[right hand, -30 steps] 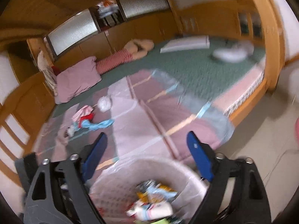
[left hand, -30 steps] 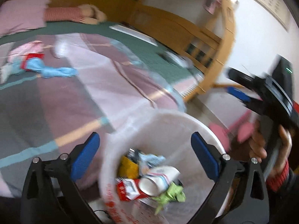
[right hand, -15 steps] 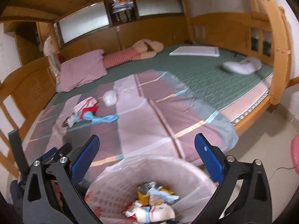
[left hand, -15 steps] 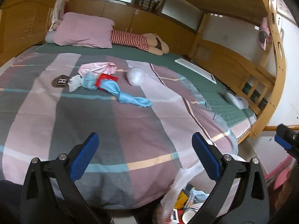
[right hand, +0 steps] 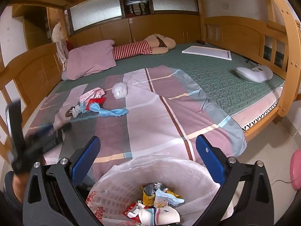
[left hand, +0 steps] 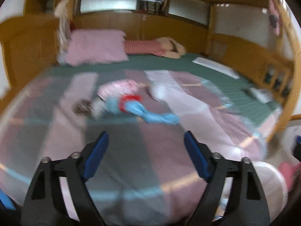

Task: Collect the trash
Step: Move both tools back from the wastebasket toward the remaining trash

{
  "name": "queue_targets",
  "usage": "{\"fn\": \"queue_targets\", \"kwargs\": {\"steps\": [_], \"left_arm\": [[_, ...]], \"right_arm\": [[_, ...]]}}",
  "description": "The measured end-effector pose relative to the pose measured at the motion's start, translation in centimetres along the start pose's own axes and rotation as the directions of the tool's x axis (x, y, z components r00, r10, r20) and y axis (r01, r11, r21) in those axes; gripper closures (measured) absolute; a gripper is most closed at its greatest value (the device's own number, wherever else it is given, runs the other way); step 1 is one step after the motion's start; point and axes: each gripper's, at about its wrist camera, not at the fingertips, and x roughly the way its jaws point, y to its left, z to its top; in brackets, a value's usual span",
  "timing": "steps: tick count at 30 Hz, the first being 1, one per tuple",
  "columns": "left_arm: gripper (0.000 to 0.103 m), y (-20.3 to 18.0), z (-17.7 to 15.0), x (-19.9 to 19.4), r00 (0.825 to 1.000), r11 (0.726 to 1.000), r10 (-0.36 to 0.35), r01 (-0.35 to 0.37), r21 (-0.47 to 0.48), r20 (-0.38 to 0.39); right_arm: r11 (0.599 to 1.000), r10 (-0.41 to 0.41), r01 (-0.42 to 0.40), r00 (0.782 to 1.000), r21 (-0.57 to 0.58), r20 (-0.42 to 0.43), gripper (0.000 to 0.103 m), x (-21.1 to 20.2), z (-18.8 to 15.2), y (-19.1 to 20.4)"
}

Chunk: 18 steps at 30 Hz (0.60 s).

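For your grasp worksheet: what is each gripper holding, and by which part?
Nothing. The left gripper and right gripper are both open and empty.

We see our left tool [left hand: 144, 149] as two black, triangular cut-out arms with silver screws at the joints and flat blue pads [left hand: 95, 154] on the inner faces. Our right tool [right hand: 147, 159] has the same black frame, screws and blue pads [right hand: 210, 159], one pad bearing a small pale mark. At the lower left of the right view, blurred skin of a hand [right hand: 16, 186] grips a black handle.
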Motion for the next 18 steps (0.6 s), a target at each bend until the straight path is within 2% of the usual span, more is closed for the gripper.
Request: {"fn": "queue_targets", "kwargs": {"steps": [2, 4, 6, 7, 8, 9, 11, 13, 14, 15, 18], "left_arm": [[0.027, 1.4, 1.8, 1.3, 0.997, 0.997, 0.08, -0.08, 0.014, -0.016], [0.027, 3.4, 2.8, 2.2, 0.993, 0.993, 0.115, -0.116, -0.018, -0.009], [0.023, 6.0, 2.8, 3.3, 0.983, 0.98, 0.186, -0.186, -0.069, -0.016], [0.021, 7.8, 2.3, 4.2, 0.961, 0.954, 0.264, -0.272, -0.122, -0.077], [0.021, 9.3, 1.9, 4.7, 0.941, 0.928, 0.303, -0.328, -0.176, -0.153], [0.021, 11.1, 1.3, 5.1, 0.923, 0.894, 0.313, -0.366, -0.258, -0.224], [0.021, 14.8, -0.6, 5.1, 0.897, 0.79, 0.3, -0.424, -0.442, -0.325], [0.021, 16.3, -1.5, 4.4, 0.905, 0.734, 0.277, -0.416, -0.537, -0.323], [0.02, 16.7, -1.6, 4.0, 0.909, 0.722, 0.281, -0.411, -0.557, -0.307], [0.019, 16.8, -1.6, 3.7, 0.908, 0.723, 0.294, -0.415, -0.553, -0.298], [0.015, 16.6, -1.5, 3.9, 0.908, 0.742, 0.297, -0.414, -0.528, -0.295]], "right_arm": [[1.0, 0.003, -0.003, 1.0, 0.005, -0.015, 0.004, 0.4, 0.1, 0.1], [1.0, 0.002, -0.002, 1.0, 0.009, -0.025, 0.004, 0.9, 0.4, 0.4], [1.0, -0.001, 0.002, 0.999, 0.012, -0.047, 0.004, 2.1, 1.0, 0.9], [1.0, 0.001, 0.0, 0.998, 0.015, -0.06, 0.004, 2.7, 1.4, 1.1], [1.0, 0.008, -0.006, 0.997, 0.022, -0.081, 0.004, 3.6, 2.0, 1.5], [1.0, 0.017, -0.014, 0.995, 0.028, -0.097, 0.004, 4.6, 2.6, 1.9], [0.999, 0.047, -0.044, 0.993, 0.03, -0.112, 0.005, 7.1, 4.2, 3.3], [0.998, 0.068, -0.069, 0.991, -0.004, -0.117, 0.007, 9.7, 5.8, 5.4], [0.996, 0.08, -0.084, 0.989, -0.026, -0.126, 0.011, 11.3, 6.6, 6.7], [0.994, 0.092, -0.099, 0.986, -0.04, -0.137, 0.012, 12.8, 7.2, 7.7], [0.987, 0.127, -0.143, 0.974, -0.077, -0.185, 0.016, 18.0, 8.9, 11.3]]}}
